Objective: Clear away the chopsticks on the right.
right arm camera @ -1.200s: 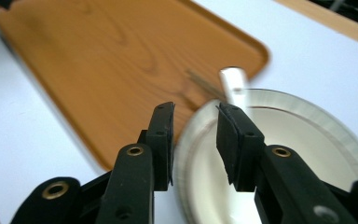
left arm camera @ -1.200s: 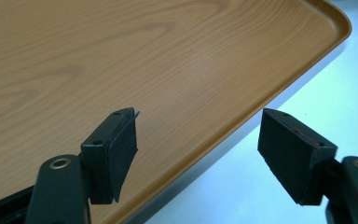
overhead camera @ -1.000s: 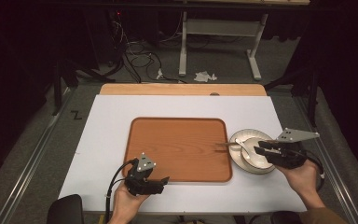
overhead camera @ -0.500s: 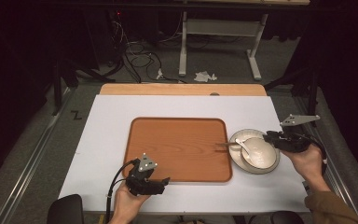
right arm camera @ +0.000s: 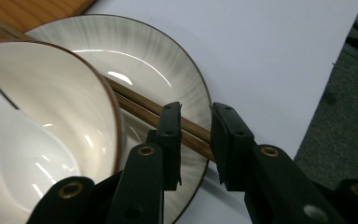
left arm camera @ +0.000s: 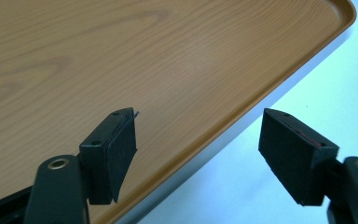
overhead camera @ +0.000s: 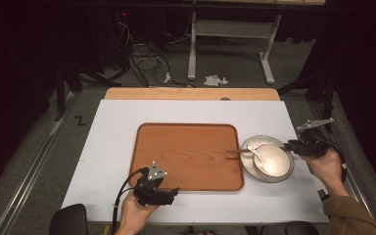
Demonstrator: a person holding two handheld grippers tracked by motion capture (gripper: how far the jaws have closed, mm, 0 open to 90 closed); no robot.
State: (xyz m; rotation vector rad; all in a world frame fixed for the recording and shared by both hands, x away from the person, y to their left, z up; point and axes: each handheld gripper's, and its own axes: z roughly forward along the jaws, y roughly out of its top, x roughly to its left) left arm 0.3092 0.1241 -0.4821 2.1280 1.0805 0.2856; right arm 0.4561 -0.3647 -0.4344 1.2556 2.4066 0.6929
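High view first: I see the right gripper (overhead camera: 293,146) at the right rim of the plate (overhead camera: 254,169), which sits on the white worktop (overhead camera: 107,142) just right of the wooden tray (overhead camera: 186,152). A bowl (overhead camera: 273,160) with a white spoon (overhead camera: 255,154) rests on that plate, and a pair of chopsticks (overhead camera: 236,152) runs under the bowl, its long axis roughly left to right, one end reaching over the tray's edge. My right hand is plainly the nearer one; the left gripper (overhead camera: 169,193) waits at the tray's near edge, well apart from the dishes.

Left gripper view: the jaws stand wide with nothing between them, straddling the tray's (left arm camera: 168,70) rim and the worktop (left arm camera: 307,93) beyond.

Right gripper view: the chopsticks (right arm camera: 135,100) cross the plate (right arm camera: 168,70) diagonally, emerging from under the bowl (right arm camera: 51,116) and passing right beneath the gap of the right gripper (right arm camera: 196,109). The jaws have just been narrowing and now stand about half closed, the sticks' end lying in line between them, though I judge the pads are not yet pressing. The sticks lie crosswise to the jaw gap, so a straight close should catch them.
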